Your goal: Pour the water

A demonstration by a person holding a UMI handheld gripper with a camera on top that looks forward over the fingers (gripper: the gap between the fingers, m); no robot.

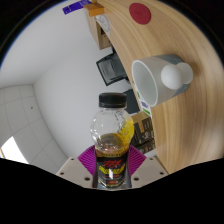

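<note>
I have the tongs (112,163) closed on a clear plastic bottle with a black screw cap (111,133). Both purple pads (88,157) press against its lower body, one on each side, so the bottle is pinched between them rather than standing free. The bottle holds a yellowish liquid in its lower half, and a dark label with yellow print wraps the part sitting between the fingers. The cap is on.

My view is rolled hard to one side, so the scene looks turned. The light wooden worktop (170,110) runs as a broad band beyond and beside the bottle. On it, just past the bottle's cap and off to one side, is a white cylindrical mug (152,80) with its open mouth turned toward me; I can see into its pale interior. Touching or just beside the mug's far side is a small white rounded object (176,74); I cannot tell what it is. Farther along the worktop, well apart from the mug, lies a flat red disc (139,13).

Near the worktop's edge, beyond the bottle, a dark framed rectangular thing (112,68) shows, too small for me to make out. The pale tiled floor (40,105) fills the other side of the view.
</note>
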